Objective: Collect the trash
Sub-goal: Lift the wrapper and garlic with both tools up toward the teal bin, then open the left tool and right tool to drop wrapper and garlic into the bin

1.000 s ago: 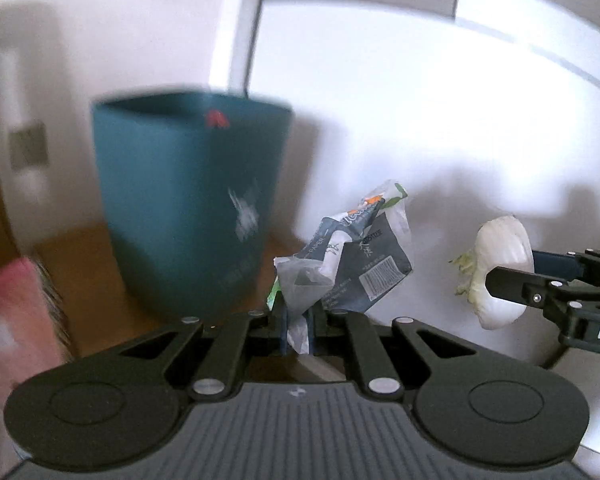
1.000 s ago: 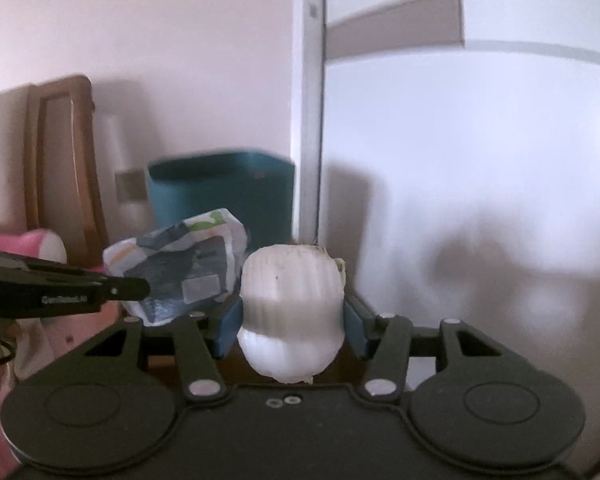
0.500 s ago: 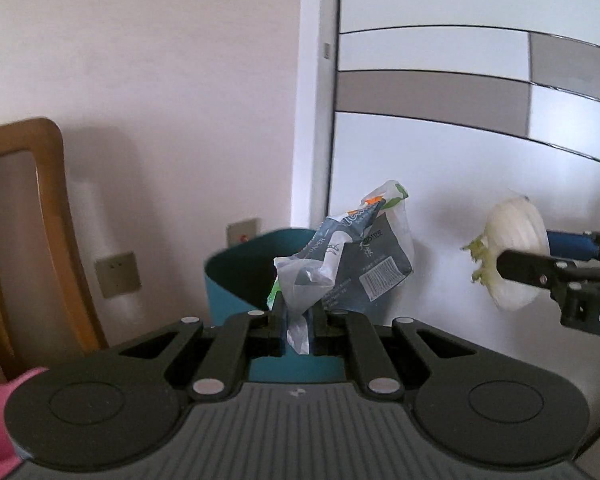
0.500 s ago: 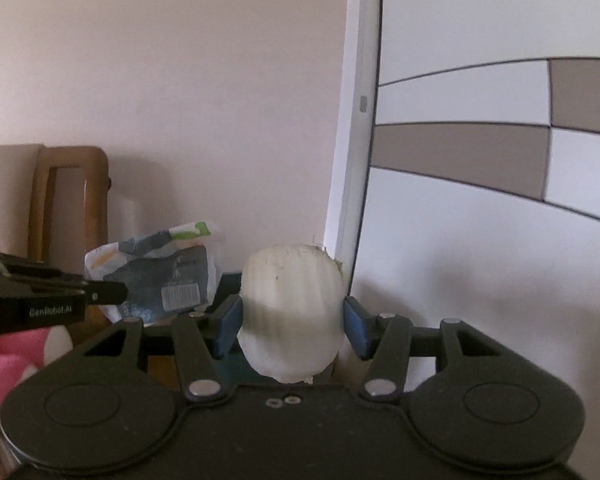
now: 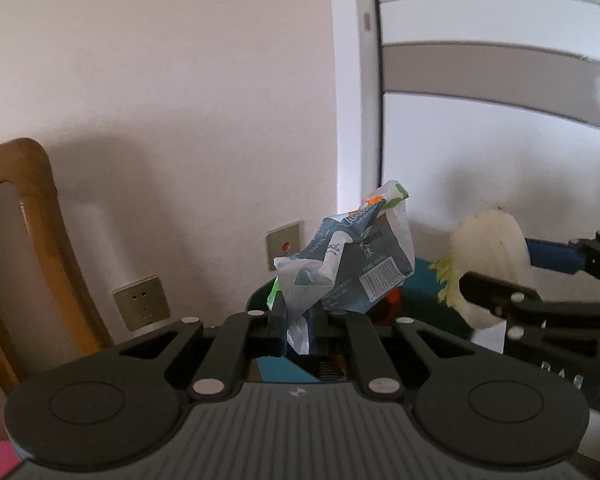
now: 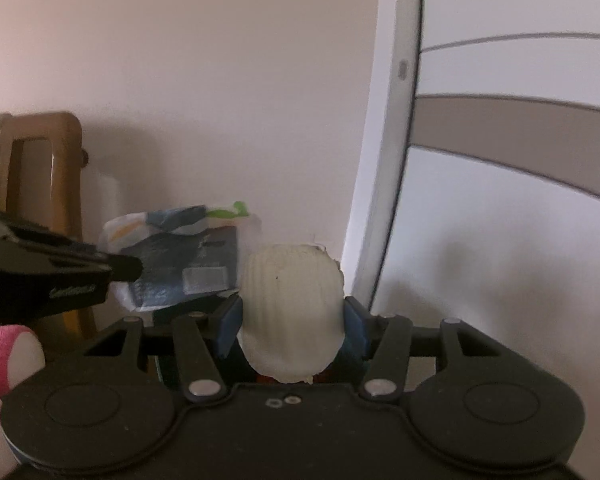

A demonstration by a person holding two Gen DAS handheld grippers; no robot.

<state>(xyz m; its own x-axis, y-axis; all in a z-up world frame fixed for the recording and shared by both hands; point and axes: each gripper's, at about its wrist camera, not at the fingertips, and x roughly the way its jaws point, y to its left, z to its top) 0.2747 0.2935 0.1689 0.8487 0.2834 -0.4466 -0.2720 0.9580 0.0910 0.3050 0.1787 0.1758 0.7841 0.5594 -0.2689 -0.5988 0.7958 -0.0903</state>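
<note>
The teal bin [image 5: 424, 312] shows only as slivers behind the crumpled wrapper [image 5: 350, 264] and the left tongs [image 5: 298, 332]. The wooden chair [image 5: 28, 240] is cut off by the left edge. The wrapper's print is too small to read.

Wooden chair [image 5: 28, 216] against white wall [image 5: 180, 100]

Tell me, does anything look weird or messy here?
The crumpled wrapper pinched in the left gripper is scrunched and torn-looking, and the cabbage piece clamped in the right gripper has a ragged edge. Nothing has spilled.
</note>
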